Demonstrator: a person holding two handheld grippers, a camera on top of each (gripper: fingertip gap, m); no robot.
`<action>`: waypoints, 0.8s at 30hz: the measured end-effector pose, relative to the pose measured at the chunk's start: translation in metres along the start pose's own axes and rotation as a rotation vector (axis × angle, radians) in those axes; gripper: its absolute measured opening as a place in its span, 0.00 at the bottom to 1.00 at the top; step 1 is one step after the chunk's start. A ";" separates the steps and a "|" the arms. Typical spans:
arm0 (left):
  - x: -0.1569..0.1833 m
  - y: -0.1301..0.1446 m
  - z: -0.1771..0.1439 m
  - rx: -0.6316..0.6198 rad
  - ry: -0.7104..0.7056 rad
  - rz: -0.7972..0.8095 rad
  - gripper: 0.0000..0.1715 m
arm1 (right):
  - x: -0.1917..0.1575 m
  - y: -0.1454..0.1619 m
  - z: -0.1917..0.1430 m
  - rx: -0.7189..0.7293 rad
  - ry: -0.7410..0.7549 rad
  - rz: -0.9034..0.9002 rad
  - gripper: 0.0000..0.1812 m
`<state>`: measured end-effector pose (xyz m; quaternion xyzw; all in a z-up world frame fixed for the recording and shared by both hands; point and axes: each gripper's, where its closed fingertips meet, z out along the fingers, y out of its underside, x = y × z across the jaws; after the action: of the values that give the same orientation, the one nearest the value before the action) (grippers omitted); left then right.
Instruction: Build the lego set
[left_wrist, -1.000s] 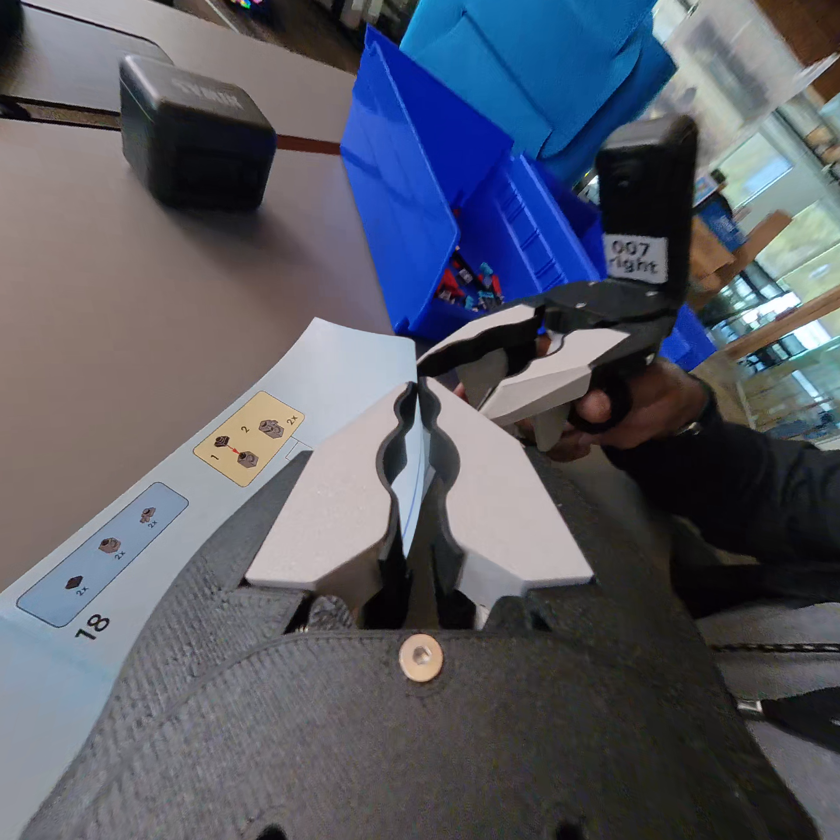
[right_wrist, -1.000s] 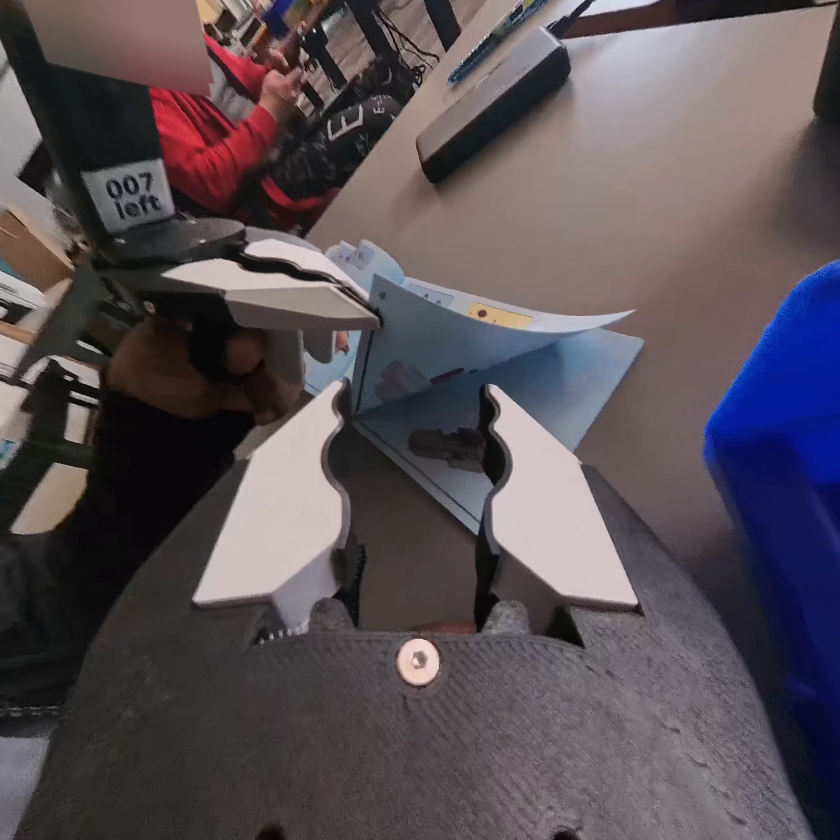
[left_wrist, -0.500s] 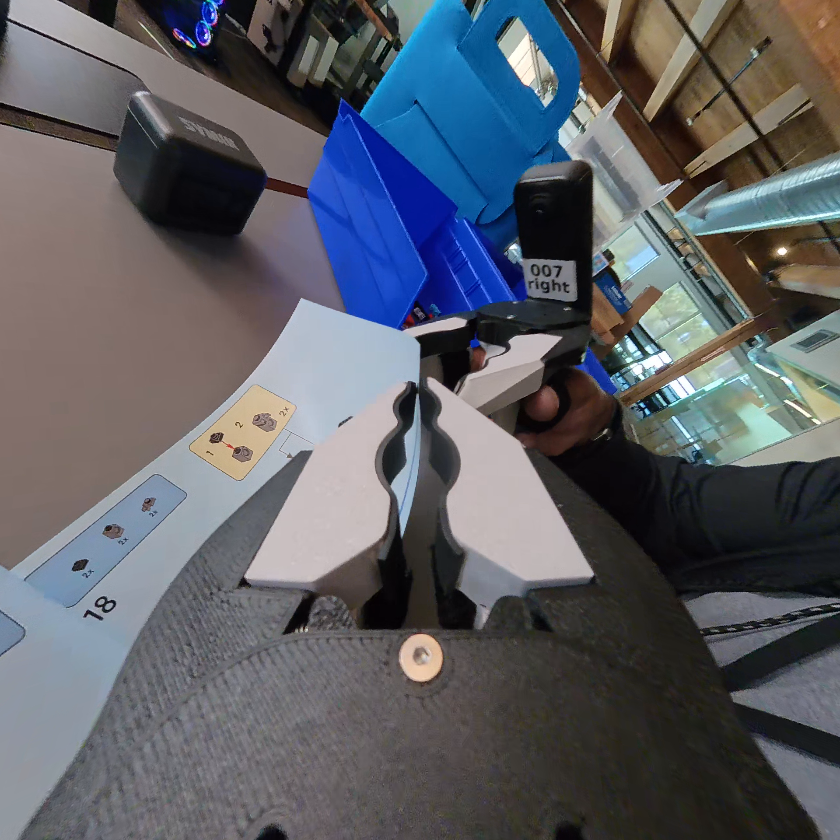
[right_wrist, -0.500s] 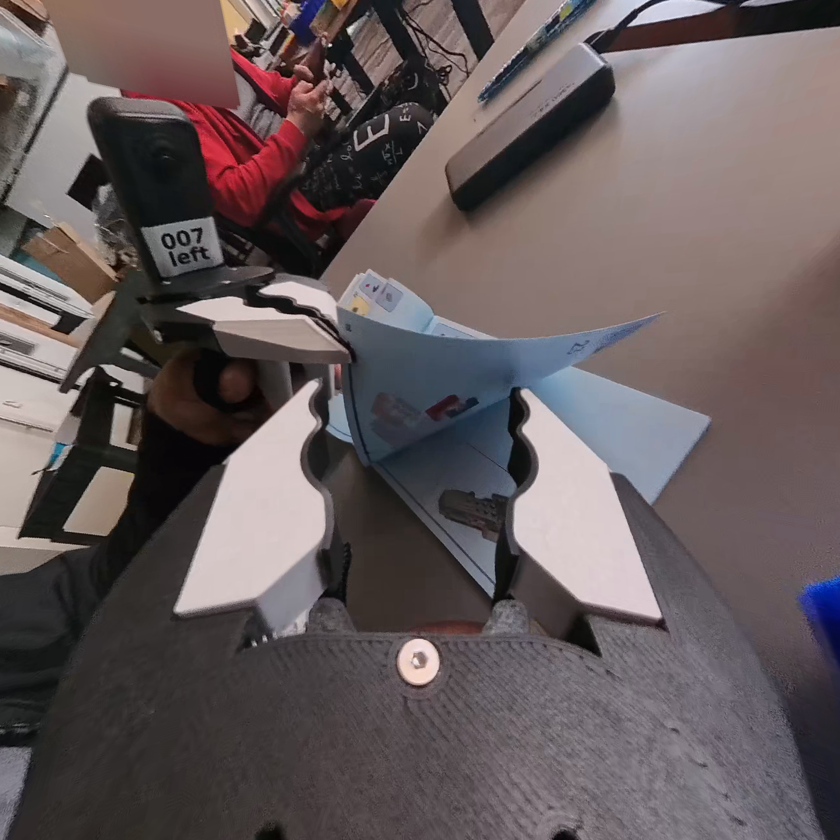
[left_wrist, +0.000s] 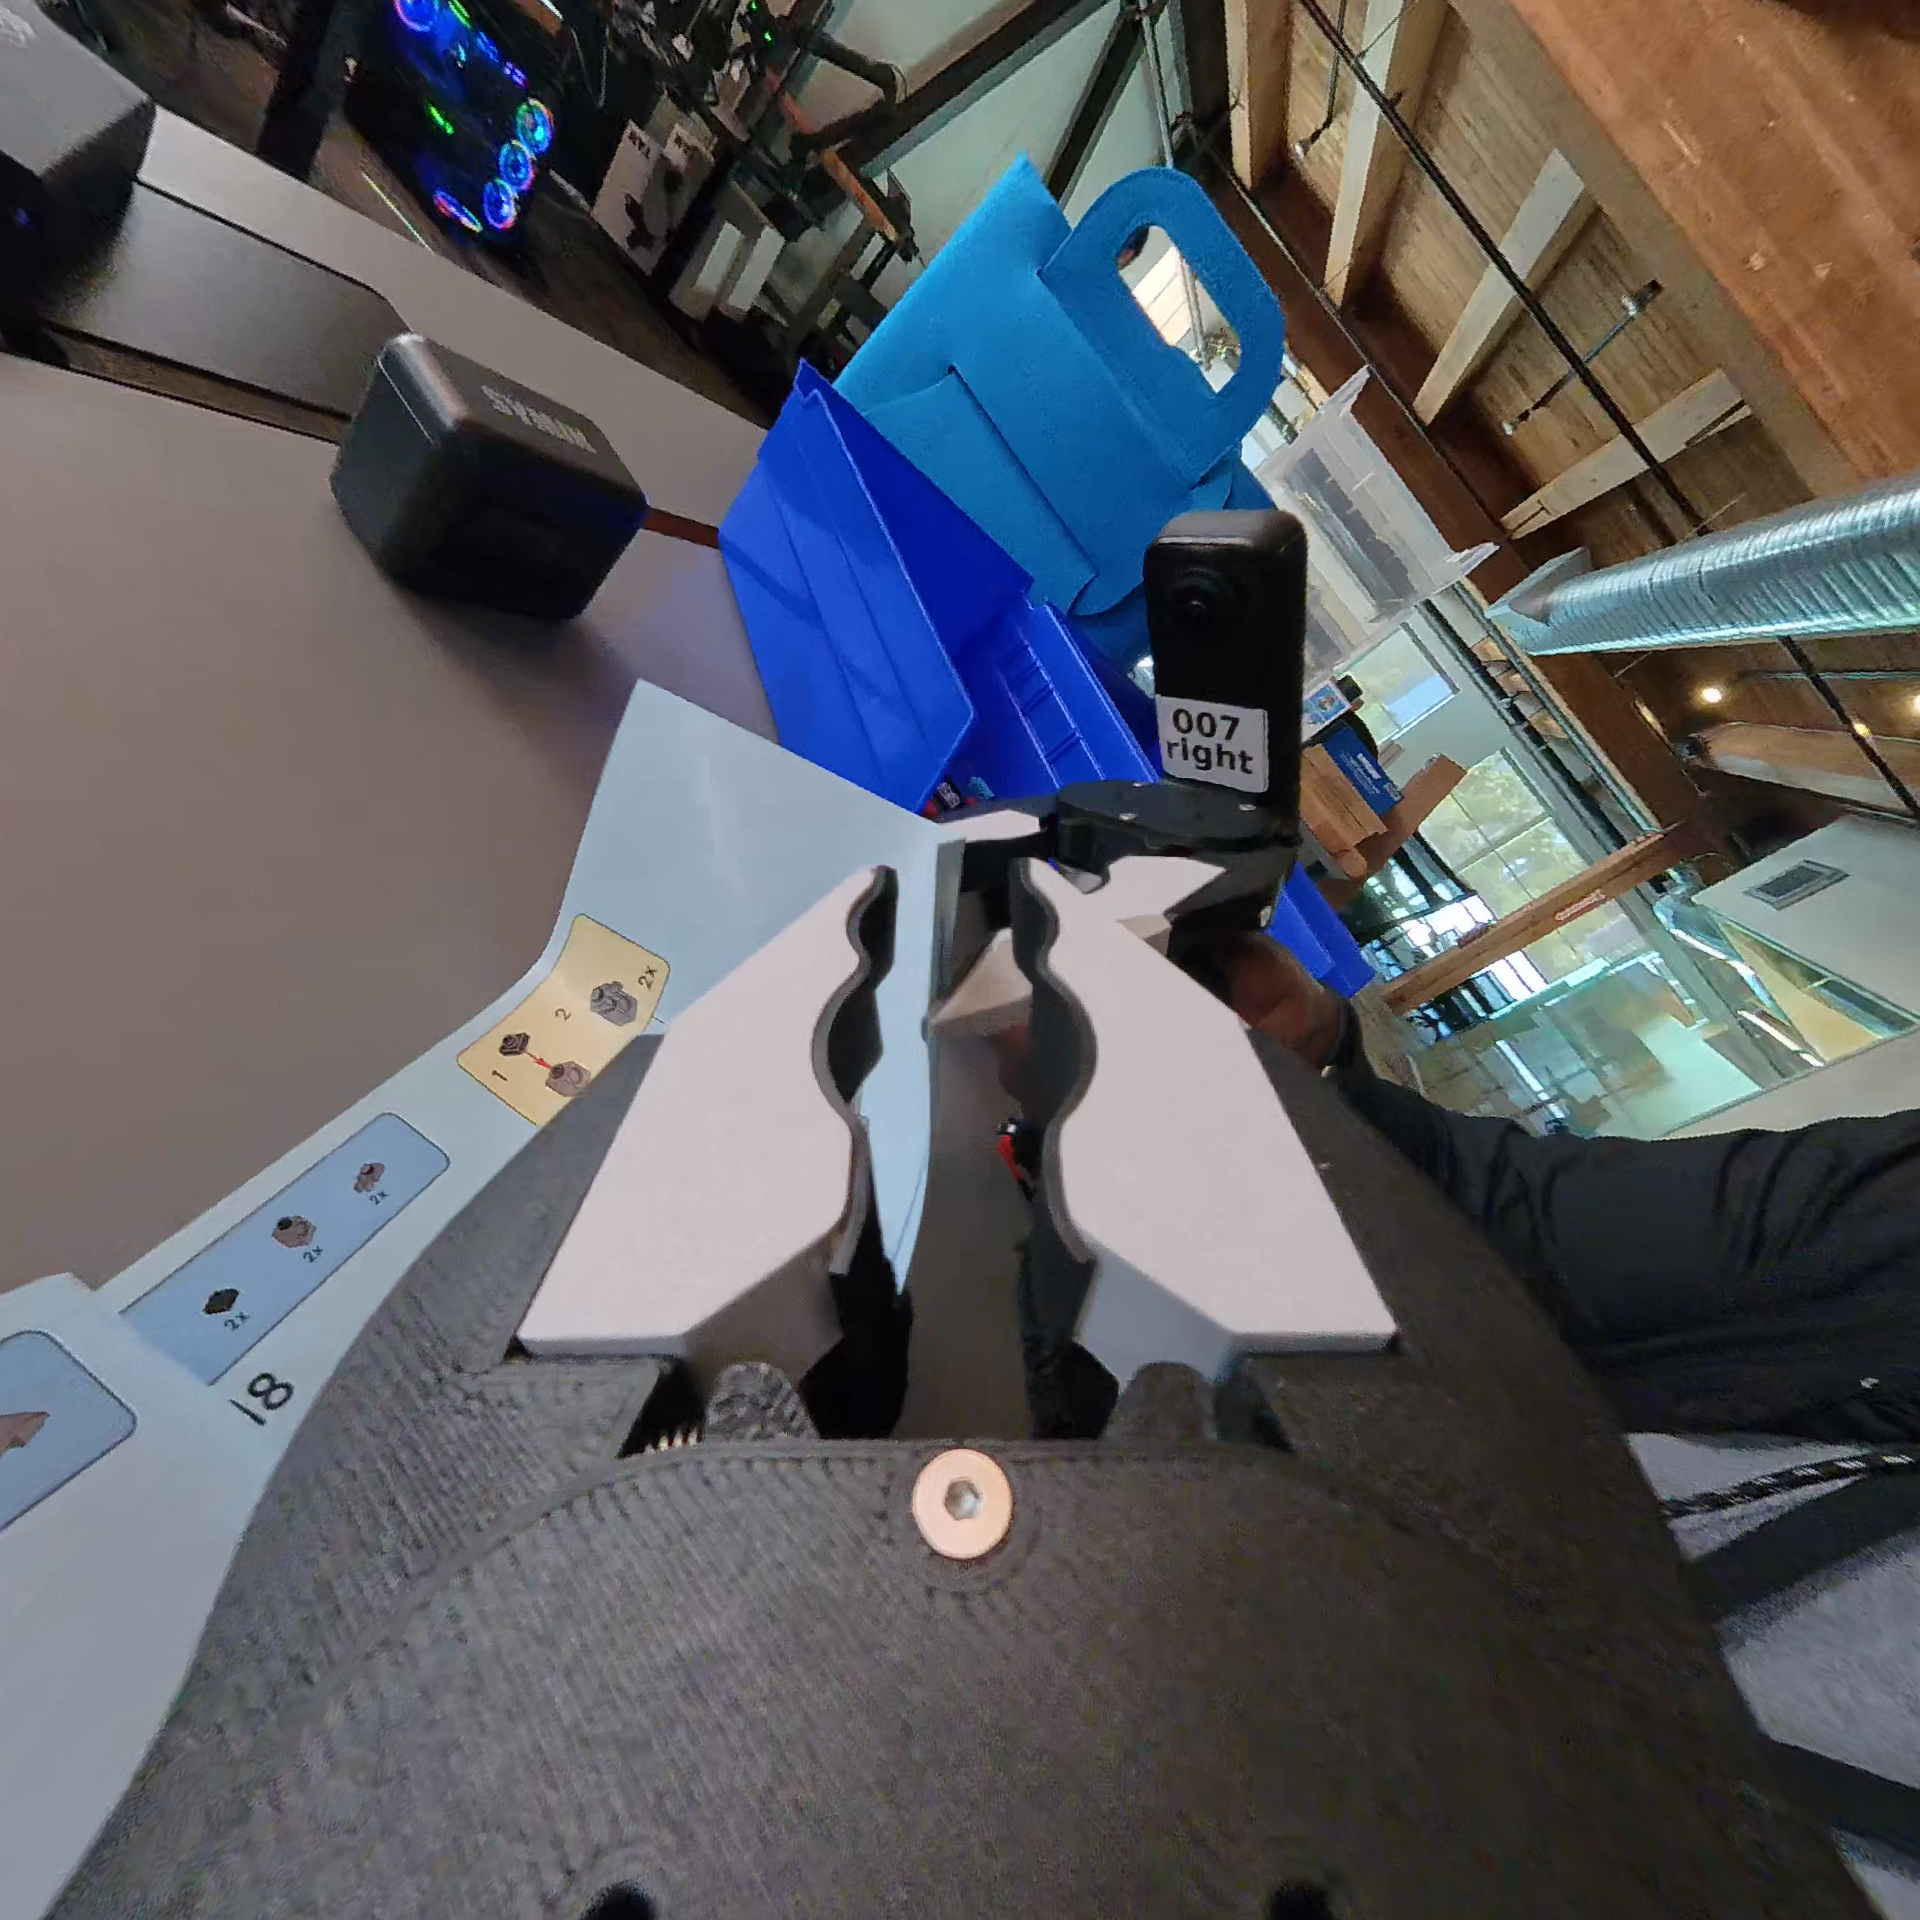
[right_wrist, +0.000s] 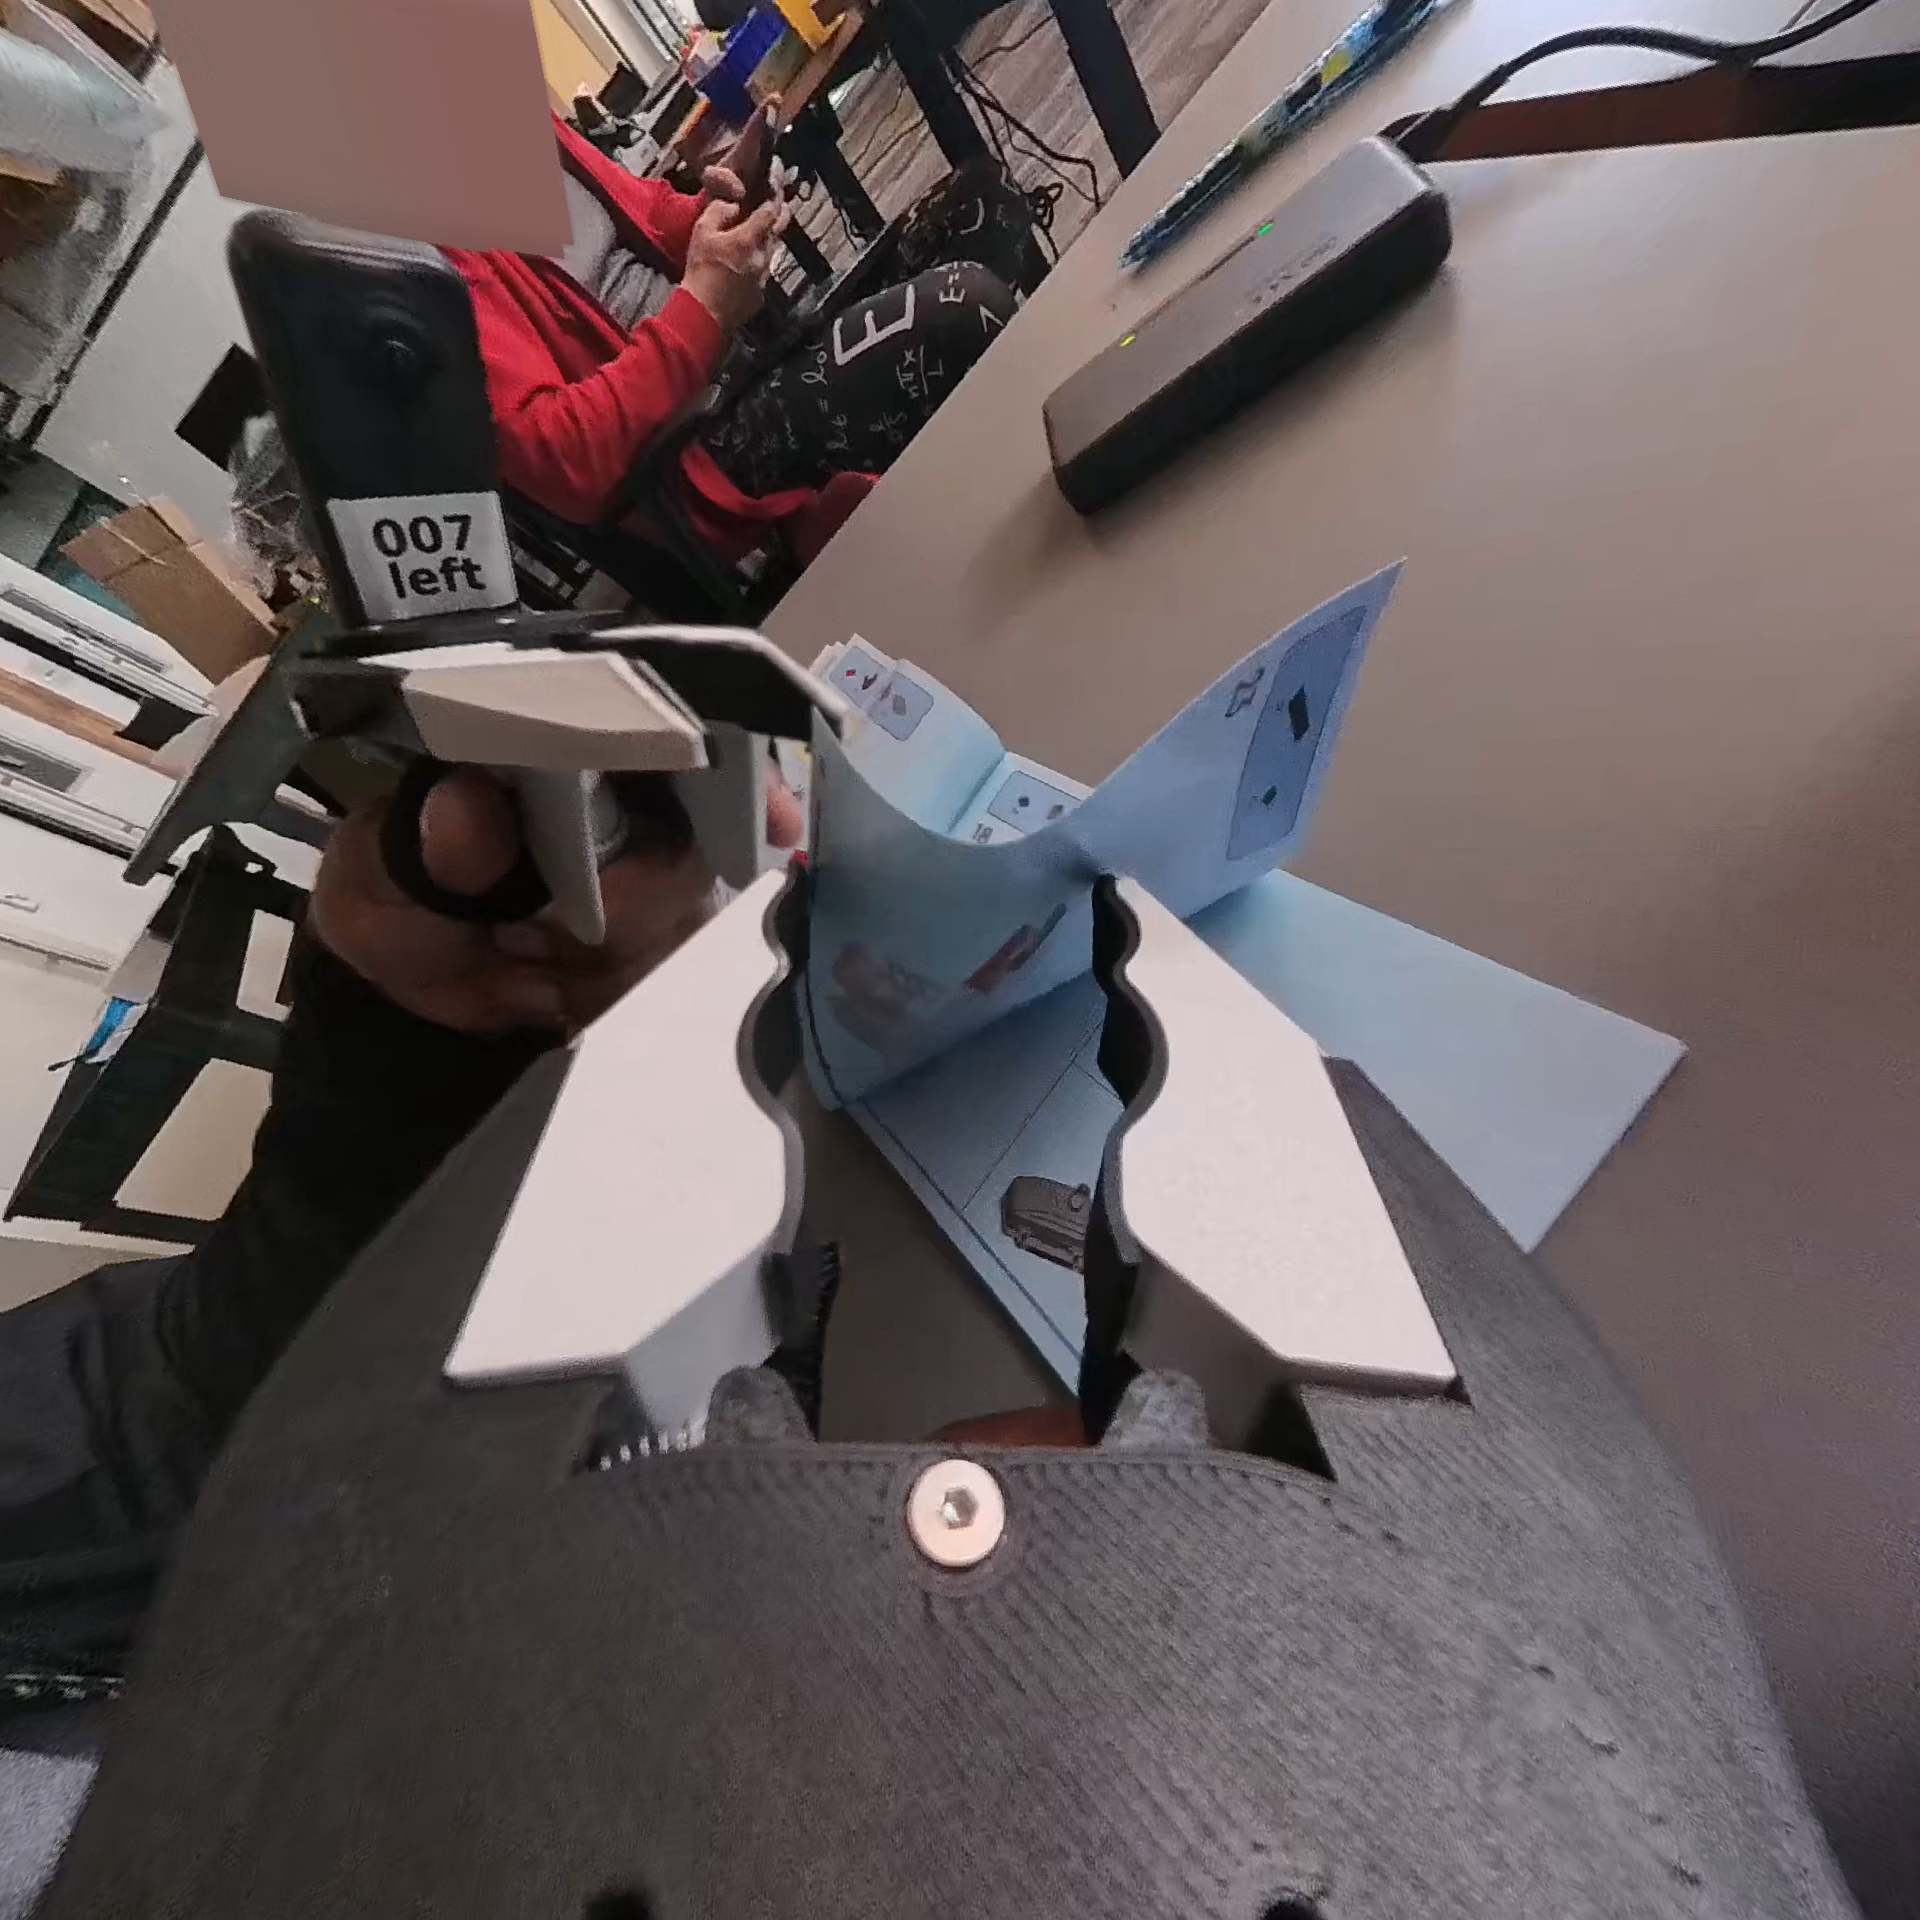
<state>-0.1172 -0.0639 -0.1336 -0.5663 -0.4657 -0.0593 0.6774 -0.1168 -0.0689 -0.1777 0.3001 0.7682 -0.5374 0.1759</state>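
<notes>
A light blue instruction booklet (right_wrist: 1434, 1049) lies open on the grey table (right_wrist: 1558, 623). One page (right_wrist: 935, 925) is lifted and curls up to my left gripper (right_wrist: 821, 712). In the left wrist view that page (left_wrist: 899, 1091) stands between the fingers of my left gripper (left_wrist: 951, 894), resting against the left finger. The jaws stand a little apart. My right gripper (right_wrist: 948, 888) is open wide and empty, low over the booklet's near edge, just right of the lifted page. Its camera mount (left_wrist: 1226, 665) shows close beyond the left fingertips.
A blue bin (left_wrist: 862, 644) holding small bricks stands beyond the booklet, with a blue felt bag (left_wrist: 1039, 343) behind it. A black box (left_wrist: 478, 488) sits on the far left. A black power bank (right_wrist: 1247, 322) and a pen (right_wrist: 1247, 156) lie further off. A person in red (right_wrist: 603, 343) sits past the table's edge. The gap from one gripper's tips to the other's is roughly 4 cm.
My left gripper's jaws have parted from the page they pinched. The lifted page now stands steeper and curls more. The right gripper has drawn closer to the left one.
</notes>
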 end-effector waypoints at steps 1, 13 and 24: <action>-0.001 0.001 0.000 -0.005 -0.013 0.012 0.13 | -0.002 0.001 0.000 -0.007 -0.006 -0.009 0.32; 0.001 0.005 0.002 -0.023 0.003 0.040 0.00 | -0.008 0.004 -0.004 -0.021 -0.020 -0.050 0.29; 0.003 0.001 0.001 0.012 0.042 -0.017 0.00 | -0.016 -0.008 -0.011 0.054 -0.102 0.033 0.36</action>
<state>-0.1157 -0.0614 -0.1325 -0.5571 -0.4565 -0.0740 0.6898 -0.1094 -0.0649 -0.1588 0.2896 0.7383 -0.5697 0.2155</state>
